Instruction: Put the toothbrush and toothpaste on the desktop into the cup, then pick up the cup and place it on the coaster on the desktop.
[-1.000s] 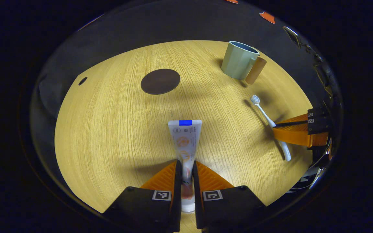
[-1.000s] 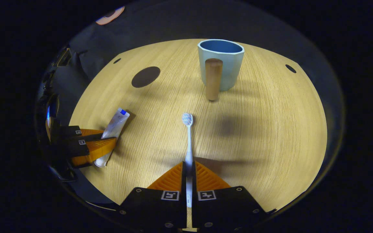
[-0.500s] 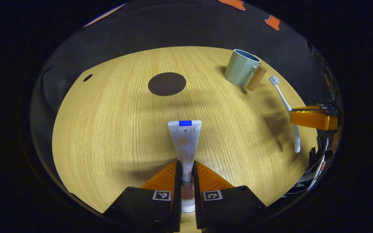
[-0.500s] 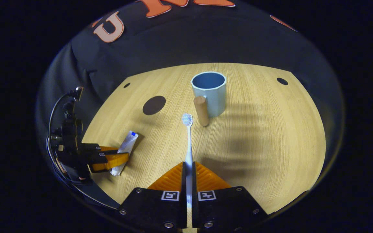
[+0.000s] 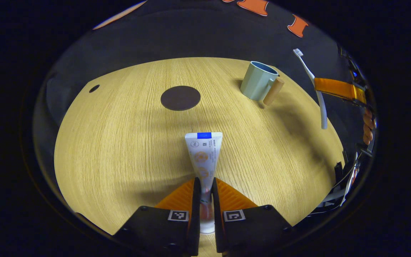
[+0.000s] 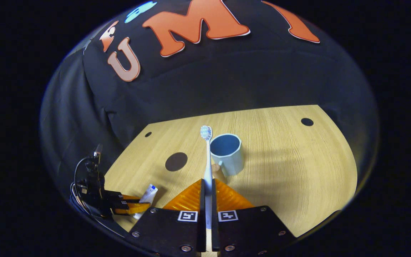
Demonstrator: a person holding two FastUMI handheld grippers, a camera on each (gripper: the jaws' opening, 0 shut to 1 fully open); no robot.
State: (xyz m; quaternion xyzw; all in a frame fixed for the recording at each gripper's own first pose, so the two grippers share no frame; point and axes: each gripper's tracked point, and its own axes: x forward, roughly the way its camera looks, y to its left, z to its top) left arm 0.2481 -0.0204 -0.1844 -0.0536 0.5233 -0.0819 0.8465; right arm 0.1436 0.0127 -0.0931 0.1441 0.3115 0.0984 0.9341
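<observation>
My left gripper (image 5: 205, 184) is shut on the cap end of the white toothpaste tube (image 5: 204, 153), which lies on the wooden desktop (image 5: 120, 142) pointing away from me. My right gripper (image 6: 208, 184) is shut on the handle of the white toothbrush (image 6: 207, 157), held high above the table with the bristles up and forward. In the left gripper view the right gripper (image 5: 335, 89) and the toothbrush (image 5: 312, 85) hang in the air right of the pale blue cup (image 5: 257, 85). The cup (image 6: 227, 153) has a wooden handle (image 5: 273, 96) and stands upright, empty. The dark round coaster (image 5: 180, 97) lies left of it.
Small dark holes sit in the desktop near its far edges (image 6: 307, 122) (image 5: 94, 88). The black cloth wall (image 6: 227, 78) rises behind the table. A hand (image 5: 368, 125) holds the right gripper at the right edge of the left gripper view.
My right gripper has lifted the toothbrush off the desktop and risen well above it, backing away from the cup. My left gripper stays low, shut on the toothpaste tube.
</observation>
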